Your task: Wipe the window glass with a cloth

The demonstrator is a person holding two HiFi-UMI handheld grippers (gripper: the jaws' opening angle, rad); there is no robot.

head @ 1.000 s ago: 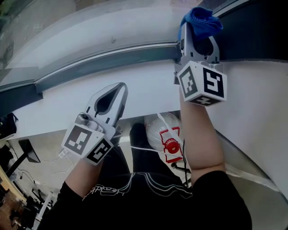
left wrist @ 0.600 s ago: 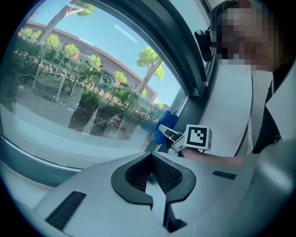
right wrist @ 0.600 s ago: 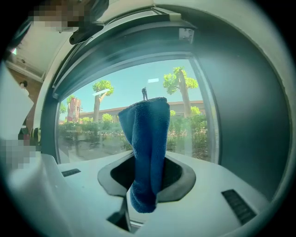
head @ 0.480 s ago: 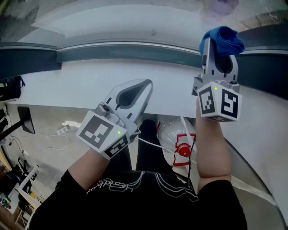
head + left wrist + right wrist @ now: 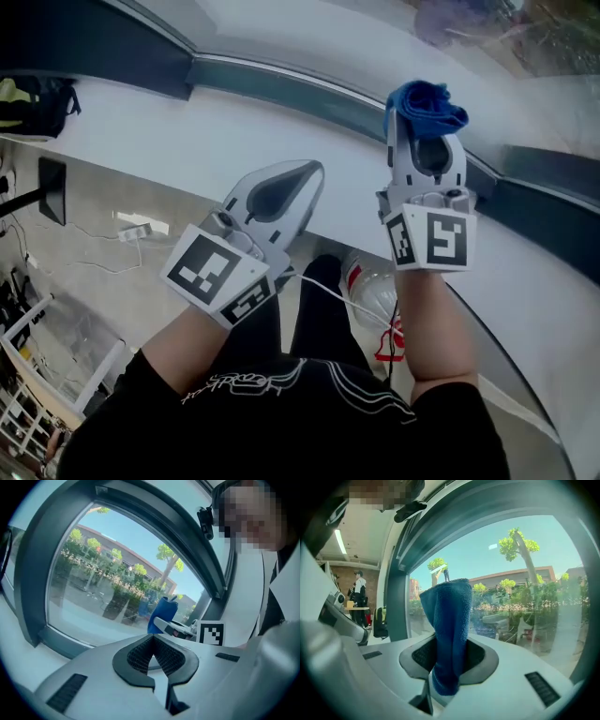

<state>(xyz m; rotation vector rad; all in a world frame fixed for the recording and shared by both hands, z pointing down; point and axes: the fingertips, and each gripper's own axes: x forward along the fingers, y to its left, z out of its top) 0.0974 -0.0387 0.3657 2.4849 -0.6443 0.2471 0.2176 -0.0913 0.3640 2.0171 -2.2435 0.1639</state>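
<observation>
A blue cloth sticks out of my right gripper, which is shut on it and held up just in front of the window glass. In the left gripper view the same blue cloth shows to the right, near the pane. My left gripper is shut with nothing between its jaws. It hovers over the white sill, lower and left of the right one. The window glass fills most of the left gripper view.
A dark grey window frame runs along the bottom of the glass and up its side. Below the sill lie a floor with cables, a white and red bag and a dark bag at the far left.
The head view has swung, so the window frame now runs slantwise. The right gripper with the cloth stays up by the glass; the left gripper has risen slightly and remains shut.
</observation>
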